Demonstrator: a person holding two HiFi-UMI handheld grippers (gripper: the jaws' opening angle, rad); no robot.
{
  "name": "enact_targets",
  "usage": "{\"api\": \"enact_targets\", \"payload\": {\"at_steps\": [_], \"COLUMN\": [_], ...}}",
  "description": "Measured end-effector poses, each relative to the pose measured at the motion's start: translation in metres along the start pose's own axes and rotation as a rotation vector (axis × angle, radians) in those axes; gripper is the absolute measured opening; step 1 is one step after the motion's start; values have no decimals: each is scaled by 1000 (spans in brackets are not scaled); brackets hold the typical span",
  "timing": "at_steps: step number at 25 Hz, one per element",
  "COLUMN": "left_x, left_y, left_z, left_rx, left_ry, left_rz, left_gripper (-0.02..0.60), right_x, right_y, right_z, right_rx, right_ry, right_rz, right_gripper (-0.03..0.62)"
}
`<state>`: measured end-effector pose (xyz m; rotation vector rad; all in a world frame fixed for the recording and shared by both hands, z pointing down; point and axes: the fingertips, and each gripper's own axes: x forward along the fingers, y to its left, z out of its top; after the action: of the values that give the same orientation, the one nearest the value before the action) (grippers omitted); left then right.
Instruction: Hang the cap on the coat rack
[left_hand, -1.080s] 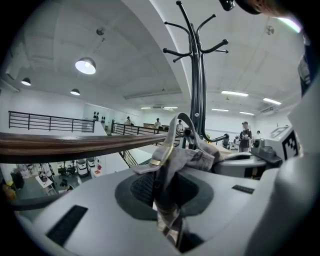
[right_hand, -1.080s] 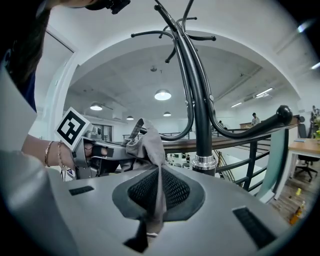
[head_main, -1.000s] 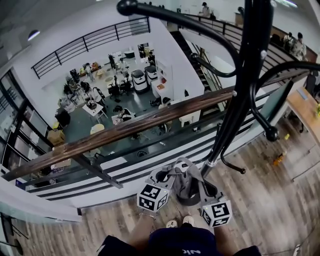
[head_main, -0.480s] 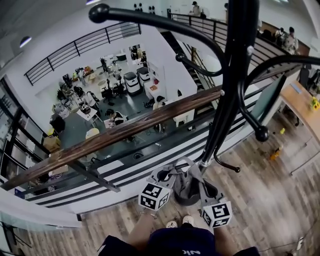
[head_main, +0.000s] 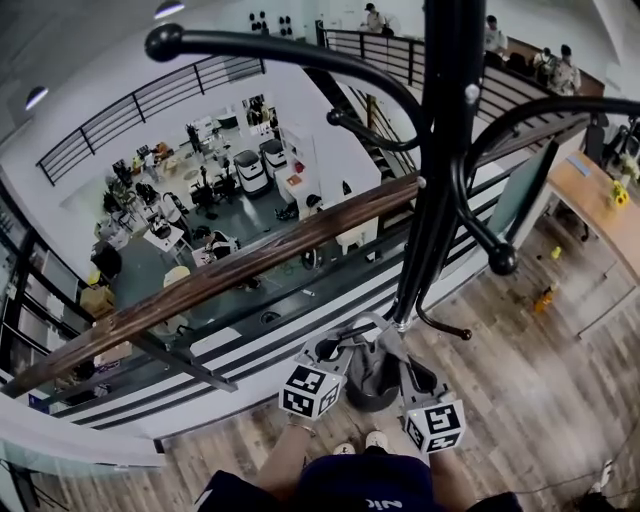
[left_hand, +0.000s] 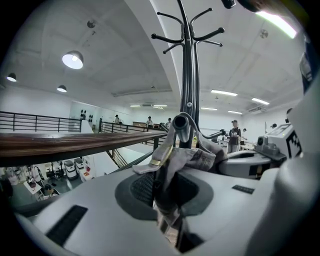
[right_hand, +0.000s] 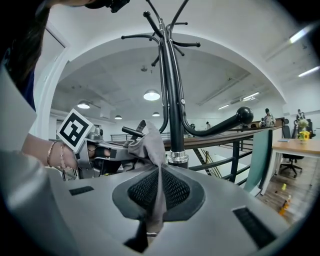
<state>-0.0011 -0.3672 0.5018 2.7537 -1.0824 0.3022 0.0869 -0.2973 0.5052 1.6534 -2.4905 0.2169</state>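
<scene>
Nearest the camera in the head view, the person's shoes (head_main: 360, 442) stand on the wooden floor (head_main: 540, 400), and both claws reach out just above them. The left claw (head_main: 330, 352) is closed narrowly on a bunched fold of the grey cap (head_main: 368, 335), close to its strap and brass buckle (left_hand: 161, 157). The right claw (head_main: 412, 372) is pinched almost flat on a thin edge of the same cloth, so the cap hangs stretched between the two. It sits low down, just beside the pole of the coat rack (head_main: 440, 180) and above the rack's round base (head_main: 372, 388). In the left gripper view the blunt end of a low hook (left_hand: 180, 121) shows right over the cloth; whether they touch I cannot tell. The cap is on no hook yet. Compared with a second ago, the claws and cap sit at nearly the same spot in the head view, still gripped the same way, while the rack has slid leftward. Its long upper hook (head_main: 165, 42) has dropped further into frame and the knobbed hook (head_main: 502, 258) has drawn in and up. Beyond the pole runs the wooden handrail (head_main: 250, 265), also shifted left, and far below lies the hall with its workstations (head_main: 220, 200).
</scene>
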Motion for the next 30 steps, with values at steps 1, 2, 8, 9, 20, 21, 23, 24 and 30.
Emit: {"api": "enact_targets", "payload": {"at_steps": [1, 2, 8, 9, 20, 21, 23, 24, 30], "left_x": [1, 3, 18, 20, 35, 35, 31, 29, 18], "left_y": [-1, -2, -5, -6, -15, -15, -13, -12, -15], "left_z": [0, 0, -8, -10, -38, -37, -34, -32, -36], "left_rx": [0, 1, 13, 15, 4, 0, -12, -18, -63], "left_ry": [0, 1, 32, 41, 90, 79, 49, 35, 29], "left_rz": [-2, -6, -22, -24, -11, -8, 12, 21, 59], "left_gripper": [51, 51, 51, 52, 55, 55, 68, 85, 270], "right_x": [0, -1, 0, 0, 1, 1, 2, 2, -1], "right_y": [-1, -3, -10, -12, -16, -16, -15, -15, -17], "right_z": [0, -1, -12, -14, -43, -44, -44, -44, -35], "right_rx": [-3, -3, 0, -1, -13, -15, -29, -34, -26], "right_ry": [2, 5, 42, 50, 144, 153, 170, 174, 141], "right_rz": [-2, -5, -9, -7, 24, 29, 34, 34, 41], "right_gripper": [17, 17, 18, 18, 25, 28, 37, 46, 245]}}
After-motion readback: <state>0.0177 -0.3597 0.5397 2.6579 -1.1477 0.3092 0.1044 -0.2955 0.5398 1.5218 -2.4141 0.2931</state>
